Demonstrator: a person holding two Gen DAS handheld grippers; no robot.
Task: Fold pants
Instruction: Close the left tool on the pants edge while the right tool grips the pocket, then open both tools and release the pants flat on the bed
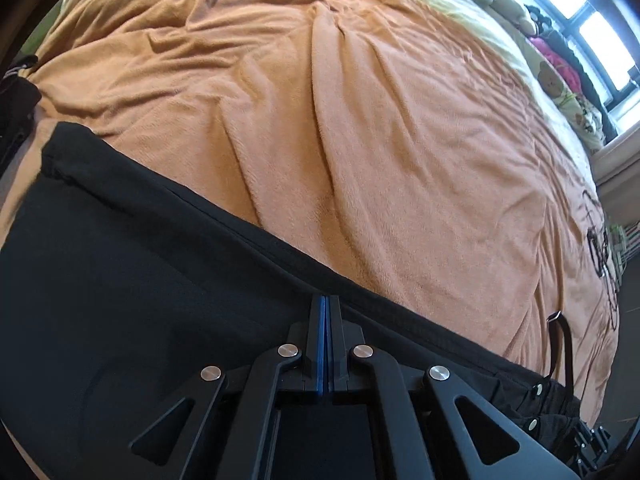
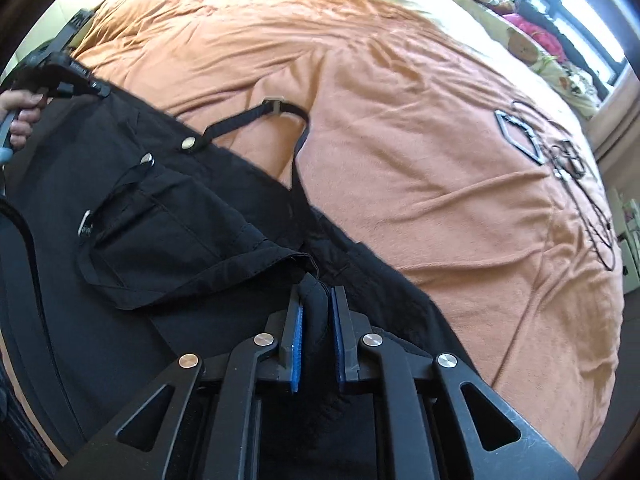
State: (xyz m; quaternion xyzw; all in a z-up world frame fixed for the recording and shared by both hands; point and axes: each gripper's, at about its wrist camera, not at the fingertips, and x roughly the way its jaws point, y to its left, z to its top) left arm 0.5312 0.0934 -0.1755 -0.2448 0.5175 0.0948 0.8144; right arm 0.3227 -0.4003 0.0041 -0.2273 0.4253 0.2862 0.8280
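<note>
Black pants lie along the near side of an orange blanket. My left gripper is shut, its blue pads pressed together on the pants' far seam edge. In the right wrist view the same pants show a cargo pocket, snap buttons and a loose strap. My right gripper is shut on a bunched fold of the black cloth that fills the gap between its pads. The left gripper, held by a hand, appears at the far left on the pants' edge.
The orange blanket covers the whole bed and carries a black line drawing at its right end. Stuffed toys and clothes line the window sill. Floor and a shelf show beyond the bed's right edge.
</note>
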